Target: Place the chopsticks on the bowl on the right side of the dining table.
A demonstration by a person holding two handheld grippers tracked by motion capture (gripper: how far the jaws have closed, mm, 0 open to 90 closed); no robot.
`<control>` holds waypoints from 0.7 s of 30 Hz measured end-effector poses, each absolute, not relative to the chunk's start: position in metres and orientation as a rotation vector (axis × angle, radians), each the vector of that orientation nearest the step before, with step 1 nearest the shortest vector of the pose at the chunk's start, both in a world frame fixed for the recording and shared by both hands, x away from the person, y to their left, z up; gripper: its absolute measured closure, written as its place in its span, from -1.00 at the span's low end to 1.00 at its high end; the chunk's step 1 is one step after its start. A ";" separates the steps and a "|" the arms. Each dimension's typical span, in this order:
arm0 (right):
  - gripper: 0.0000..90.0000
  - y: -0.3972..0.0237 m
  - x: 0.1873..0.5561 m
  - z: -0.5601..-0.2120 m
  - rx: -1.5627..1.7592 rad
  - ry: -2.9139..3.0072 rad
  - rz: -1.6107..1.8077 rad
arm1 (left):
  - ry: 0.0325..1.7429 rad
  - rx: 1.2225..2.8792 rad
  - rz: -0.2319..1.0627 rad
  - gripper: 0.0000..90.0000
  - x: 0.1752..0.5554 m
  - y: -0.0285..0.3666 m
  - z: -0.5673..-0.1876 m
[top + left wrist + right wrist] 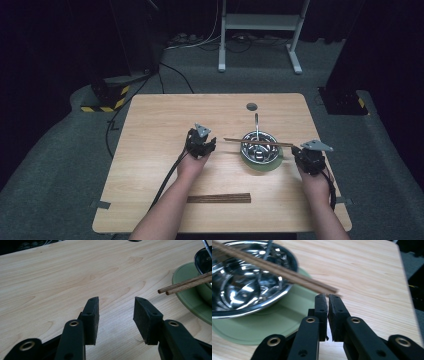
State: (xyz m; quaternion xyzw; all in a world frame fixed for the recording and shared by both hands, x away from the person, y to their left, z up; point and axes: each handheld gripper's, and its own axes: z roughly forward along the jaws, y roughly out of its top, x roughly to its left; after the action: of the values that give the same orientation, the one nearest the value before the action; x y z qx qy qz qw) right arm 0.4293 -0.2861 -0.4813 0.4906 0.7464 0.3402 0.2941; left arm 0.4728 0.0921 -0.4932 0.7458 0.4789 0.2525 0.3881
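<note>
No readable text, label, brand, number or sign anywhere. Desk (150,200) bare wood grain, unmarked. Steel bowl (249,285), green plate (274,327), wooden chopsticks (257,142) unmarked. Black-and-yellow hazard stripes on block on floor (107,100), pattern only, no wording.

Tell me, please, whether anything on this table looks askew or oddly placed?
One pair of chopsticks lies across the rim of the steel bowl on the green plate, sticking out past it on both sides, while another set of chopsticks lies flat near the table's front edge. A metal utensil's handle leans out of the bowl.
</note>
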 end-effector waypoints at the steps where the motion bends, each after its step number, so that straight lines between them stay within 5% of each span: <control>1: 0.91 -0.286 0.429 -0.481 1.306 1.987 0.906 | 1.218 1.897 0.642 0.24 0.473 0.092 -0.493; 21: 0.92 -0.295 0.451 -0.488 1.361 1.940 0.851 | 1.204 1.909 0.634 0.25 0.482 0.073 -0.498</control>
State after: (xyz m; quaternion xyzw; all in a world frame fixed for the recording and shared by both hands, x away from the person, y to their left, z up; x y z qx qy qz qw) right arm 0.4509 -0.2948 -0.4879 0.5145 0.7333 0.3215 0.3070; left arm 0.4824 0.0726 -0.4981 0.7506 0.4732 0.2491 0.3881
